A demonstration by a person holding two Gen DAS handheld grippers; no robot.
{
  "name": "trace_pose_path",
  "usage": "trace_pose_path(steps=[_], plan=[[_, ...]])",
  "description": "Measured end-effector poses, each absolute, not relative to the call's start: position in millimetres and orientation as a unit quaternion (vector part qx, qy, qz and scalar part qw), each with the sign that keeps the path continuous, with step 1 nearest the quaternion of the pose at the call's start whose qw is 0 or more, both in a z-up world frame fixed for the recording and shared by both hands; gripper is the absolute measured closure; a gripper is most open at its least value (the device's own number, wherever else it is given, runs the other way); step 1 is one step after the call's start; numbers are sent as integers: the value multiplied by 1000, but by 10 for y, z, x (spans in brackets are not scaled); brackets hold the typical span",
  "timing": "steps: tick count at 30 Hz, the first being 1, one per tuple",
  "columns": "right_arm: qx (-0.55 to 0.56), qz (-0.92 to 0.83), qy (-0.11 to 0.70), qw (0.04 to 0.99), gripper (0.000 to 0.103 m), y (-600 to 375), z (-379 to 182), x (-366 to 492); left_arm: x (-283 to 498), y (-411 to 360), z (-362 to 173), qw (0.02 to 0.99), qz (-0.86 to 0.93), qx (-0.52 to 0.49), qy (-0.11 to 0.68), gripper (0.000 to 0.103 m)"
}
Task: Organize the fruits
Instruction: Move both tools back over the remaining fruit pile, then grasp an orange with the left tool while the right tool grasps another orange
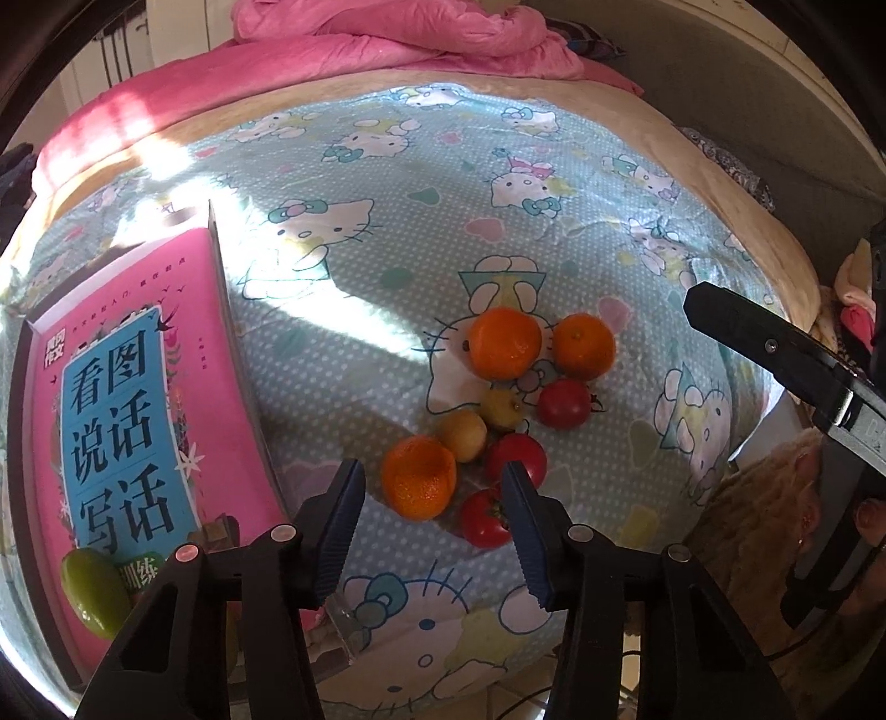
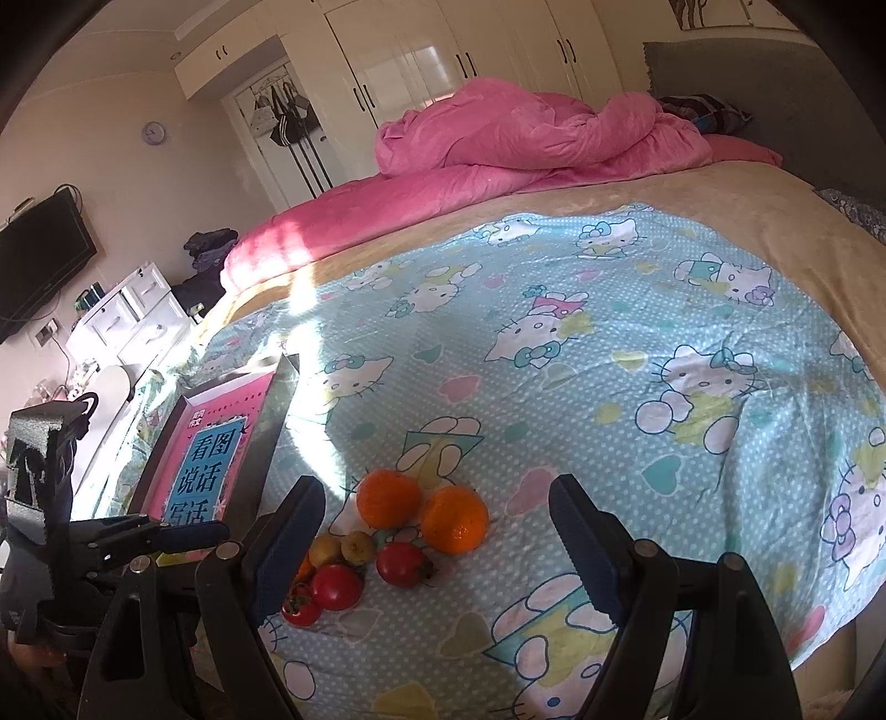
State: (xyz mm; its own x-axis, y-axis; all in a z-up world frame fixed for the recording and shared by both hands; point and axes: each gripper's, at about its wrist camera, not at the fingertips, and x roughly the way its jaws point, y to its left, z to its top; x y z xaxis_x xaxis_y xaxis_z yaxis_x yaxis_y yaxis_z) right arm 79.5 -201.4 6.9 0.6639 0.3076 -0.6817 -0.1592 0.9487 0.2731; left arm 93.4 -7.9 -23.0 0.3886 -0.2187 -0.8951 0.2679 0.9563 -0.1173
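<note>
A pile of fruit lies on the cartoon-cat bedsheet (image 1: 387, 277). It holds two oranges (image 1: 505, 342) (image 1: 584, 346), two small yellow fruits (image 1: 464, 435), and three tomatoes (image 1: 565, 404). A third orange (image 1: 420, 477) sits nearest me, in line with the gap of my left gripper (image 1: 431, 476). That gripper is open, with sheet showing on both sides of the orange. A green fruit (image 1: 94, 592) rests on the pink book (image 1: 127, 399) in a dark-rimmed tray at the left. My right gripper (image 2: 436, 490) hangs open above the pile (image 2: 387, 497), holding nothing.
A crumpled pink duvet (image 2: 526, 138) covers the far end of the bed. The bed's edge (image 1: 747, 498) drops off close to the right of the fruit. White wardrobes (image 2: 443, 50), a wall TV (image 2: 39, 266) and a white dresser (image 2: 127, 315) stand beyond the bed.
</note>
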Motion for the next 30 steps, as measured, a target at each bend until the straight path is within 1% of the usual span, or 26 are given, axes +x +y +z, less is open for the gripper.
trace_pose_path(steps=[8,19,23,27,29,30], plan=[[95,122,410,899,20,-2031,-51,871,1004,-42,-304,814,-150,17,560,51],[83,111,478,867,21,-1955,-411,1102,1052,-52,-438,794,-161,12,586,51],[74,110,482,866,27,-1909,-447,1140,1068,-34,-456,793,-163,2,588,51],[66,114,492,860,36,-1847,-506,1169,1092,-23,-479,792,-165,-6,588,52],[60,113,496,859,39,-1820,-531,1177,1120,-4,-494,791,-168,-15,589,58],[59,112,496,859,43,-1819,-540,1183,1134,9,-503,790,-168,-20,589,59]])
